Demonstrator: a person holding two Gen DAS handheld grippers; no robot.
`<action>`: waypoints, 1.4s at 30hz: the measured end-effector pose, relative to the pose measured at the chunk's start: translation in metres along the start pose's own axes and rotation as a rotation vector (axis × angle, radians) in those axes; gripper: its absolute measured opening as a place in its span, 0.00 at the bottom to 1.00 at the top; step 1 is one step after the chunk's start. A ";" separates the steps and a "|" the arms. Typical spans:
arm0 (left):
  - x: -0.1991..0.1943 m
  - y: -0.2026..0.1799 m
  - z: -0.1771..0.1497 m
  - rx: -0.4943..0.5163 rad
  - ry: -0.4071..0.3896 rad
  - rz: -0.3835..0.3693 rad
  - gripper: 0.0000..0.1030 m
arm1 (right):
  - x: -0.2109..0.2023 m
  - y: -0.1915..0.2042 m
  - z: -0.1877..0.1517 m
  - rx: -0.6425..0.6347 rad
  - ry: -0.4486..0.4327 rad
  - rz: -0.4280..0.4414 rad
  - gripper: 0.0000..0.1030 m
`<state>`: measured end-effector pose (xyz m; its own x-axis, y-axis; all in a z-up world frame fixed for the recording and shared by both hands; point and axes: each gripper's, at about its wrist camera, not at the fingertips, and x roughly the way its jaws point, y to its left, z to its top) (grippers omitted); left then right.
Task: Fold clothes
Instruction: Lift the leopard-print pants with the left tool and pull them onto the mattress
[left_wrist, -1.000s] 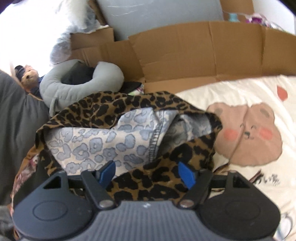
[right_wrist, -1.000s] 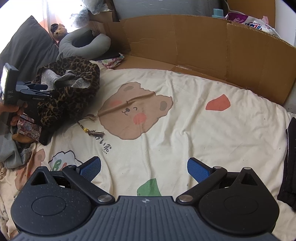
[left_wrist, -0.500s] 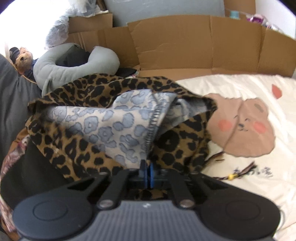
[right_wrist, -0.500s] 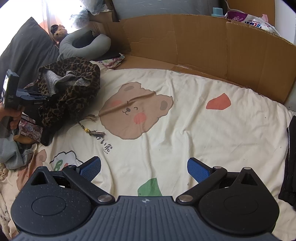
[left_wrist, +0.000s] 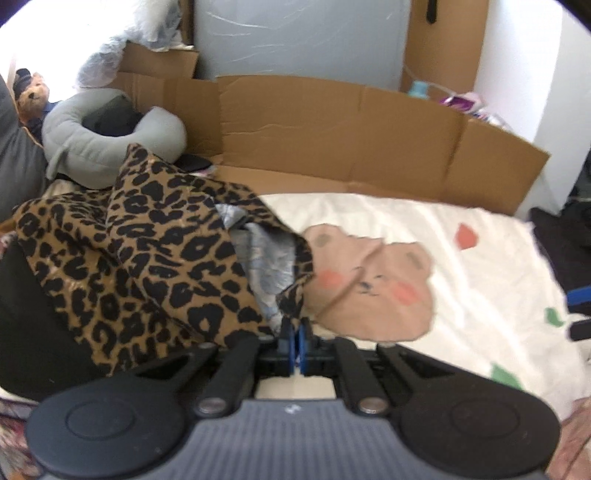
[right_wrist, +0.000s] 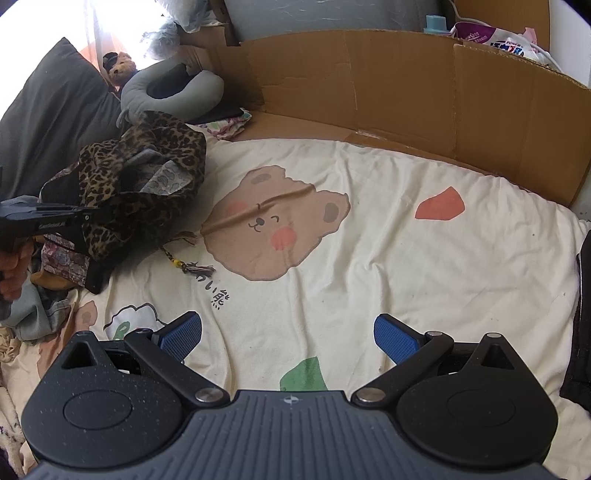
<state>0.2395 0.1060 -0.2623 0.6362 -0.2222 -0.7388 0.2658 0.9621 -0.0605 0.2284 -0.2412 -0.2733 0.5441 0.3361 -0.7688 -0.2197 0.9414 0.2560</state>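
A leopard-print garment (left_wrist: 147, 258) with a pale grey-blue inside hangs bunched at the left of the bed. My left gripper (left_wrist: 295, 341) is shut on its lower edge and holds it lifted over the cream bear-print sheet (left_wrist: 443, 266). In the right wrist view the garment (right_wrist: 147, 177) sits at the left, with the left gripper (right_wrist: 96, 218) pinching it from the side. My right gripper (right_wrist: 288, 338) is open and empty, low over the sheet (right_wrist: 369, 277) near its front edge.
A cardboard wall (right_wrist: 406, 85) lines the far side of the bed. A grey neck pillow (left_wrist: 110, 136), a teddy bear (right_wrist: 120, 66) and a dark cushion (right_wrist: 48, 122) lie at the far left. Other clothes (right_wrist: 40, 310) are piled at the left edge; dark fabric (right_wrist: 581, 332) at the right.
My left gripper closed on the leopard garment's edge, then lifted and pulled it up and toward the bed's middle. The right gripper stayed open and still.
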 end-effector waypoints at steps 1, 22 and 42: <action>-0.002 -0.004 -0.001 -0.005 -0.003 -0.013 0.02 | 0.000 0.000 0.000 0.002 -0.001 0.001 0.99; 0.004 -0.092 -0.041 -0.064 0.096 -0.319 0.02 | 0.004 -0.009 0.001 0.072 0.000 0.046 0.99; -0.003 -0.138 -0.061 -0.014 0.194 -0.502 0.07 | 0.016 -0.017 -0.007 0.134 0.056 0.110 0.98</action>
<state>0.1568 -0.0166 -0.2921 0.2877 -0.6232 -0.7272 0.4921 0.7476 -0.4461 0.2356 -0.2517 -0.2938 0.4762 0.4381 -0.7624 -0.1631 0.8960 0.4130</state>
